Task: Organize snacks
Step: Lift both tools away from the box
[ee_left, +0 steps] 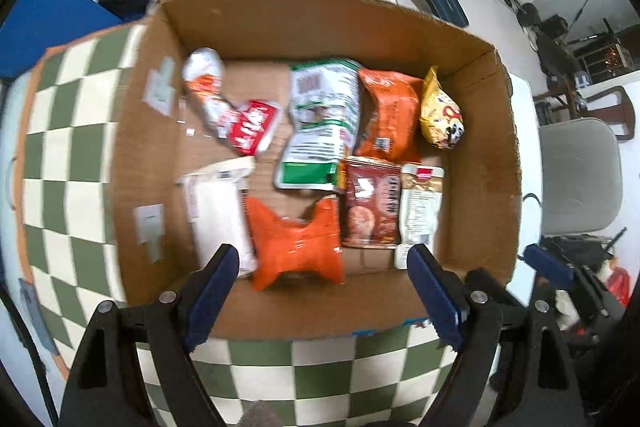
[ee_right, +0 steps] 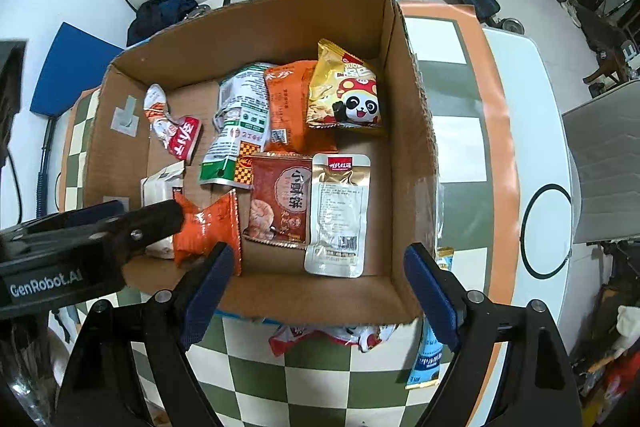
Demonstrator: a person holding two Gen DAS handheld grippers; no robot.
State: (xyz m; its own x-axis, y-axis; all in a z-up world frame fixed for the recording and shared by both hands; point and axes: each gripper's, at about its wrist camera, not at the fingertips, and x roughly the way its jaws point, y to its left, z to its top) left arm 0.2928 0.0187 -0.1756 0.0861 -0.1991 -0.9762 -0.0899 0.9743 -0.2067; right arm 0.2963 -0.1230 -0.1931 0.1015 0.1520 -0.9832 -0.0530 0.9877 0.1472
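Both tools hang over an open cardboard box [ee_right: 412, 115] that sits on a green-and-cream checkered worktop [ee_right: 304, 379], each pointing steeply down into it. The left tool [ee_left: 322, 291] is released, its blue pads spread wide with nothing pressed between them; directly below its gap lies a crumpled orange packet [ee_left: 298, 247], with a white packet [ee_left: 218, 211] just under its left pad. The right tool [ee_right: 316, 291] is likewise released and grasps nothing; ahead of its gap lie a silver pouch [ee_right: 340, 215] and a red-brown biscuit packet [ee_right: 280, 201] side by side on the box floor. Further ahead of it lie a gold panda packet [ee_right: 346, 91], a tall orange packet [ee_right: 286, 107] and a green-and-white bag [ee_right: 236, 123]. Outside the box, beneath the right tool, a red-and-white packet [ee_right: 320, 337] and a light blue sachet [ee_right: 426, 359] lie on the worktop.
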